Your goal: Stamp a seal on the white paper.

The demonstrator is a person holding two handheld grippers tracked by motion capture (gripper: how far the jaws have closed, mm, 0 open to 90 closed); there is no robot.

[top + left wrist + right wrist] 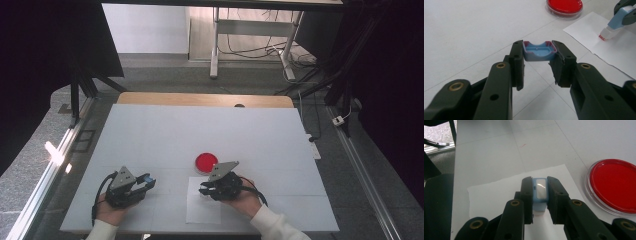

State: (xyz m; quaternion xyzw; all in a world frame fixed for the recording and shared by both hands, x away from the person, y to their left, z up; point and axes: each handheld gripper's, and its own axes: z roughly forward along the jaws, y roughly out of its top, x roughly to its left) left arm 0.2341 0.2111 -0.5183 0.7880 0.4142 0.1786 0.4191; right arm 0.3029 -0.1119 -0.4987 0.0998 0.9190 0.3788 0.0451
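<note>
My right gripper (204, 190) is shut on a light blue stamp (540, 192), tip down on a white paper sheet (496, 195) near the table's front edge. In the left gripper view the stamp (617, 21) leans with its white, red-stained tip touching the paper (609, 50). My left gripper (537, 48) is shut on a small blue cap (539, 51) with red ink on its rim, held just above the table to the left of the paper. A round red ink pad (206, 161) in a clear dish lies just beyond the paper.
The white table top (200, 130) stretches far beyond the ink pad. A wooden edge (200, 99) runs along its far side. Metal rails flank both sides, and a desk frame with cables (250, 45) stands on the floor behind.
</note>
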